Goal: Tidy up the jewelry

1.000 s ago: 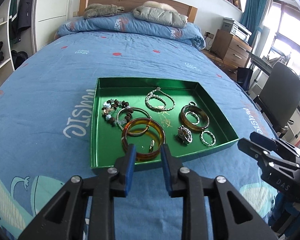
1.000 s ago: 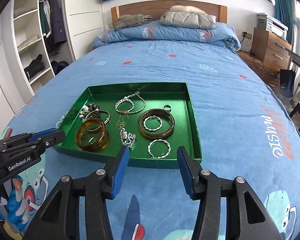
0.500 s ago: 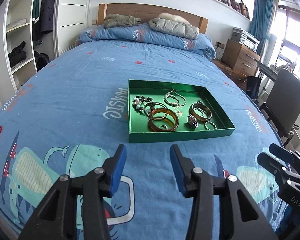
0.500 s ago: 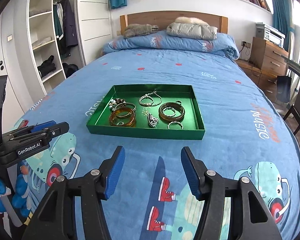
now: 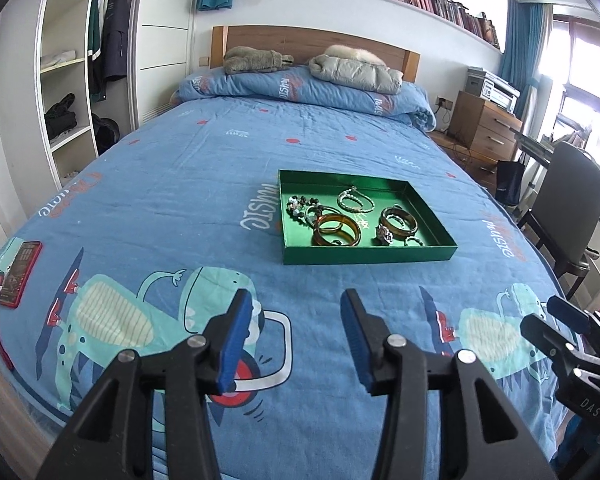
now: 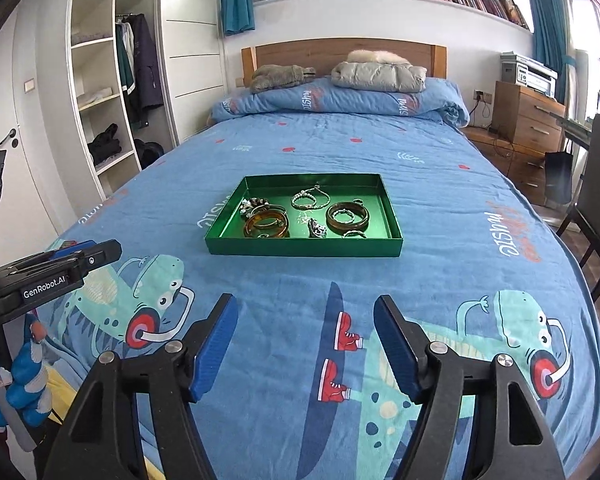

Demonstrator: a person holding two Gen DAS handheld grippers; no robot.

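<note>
Both the left gripper [image 5: 296,312] and right gripper [image 6: 305,318] hung empty, jaws apart, well short of the green tray [image 6: 300,247] of bracelets.

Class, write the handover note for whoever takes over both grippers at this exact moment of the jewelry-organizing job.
Left gripper: open, empty, held over the blue bedspread short of the tray.
Right gripper: open, empty, also short of the tray.
Green tray: on the bed, ahead of both grippers. In it lie an amber bangle, a brown bangle, a beaded bracelet, a pearl-like strand and small rings.
Done: all visible jewelry lies in the tray, none on the bedspread.
Left: possibly nothing; check whether pieces need arranging.
</note>
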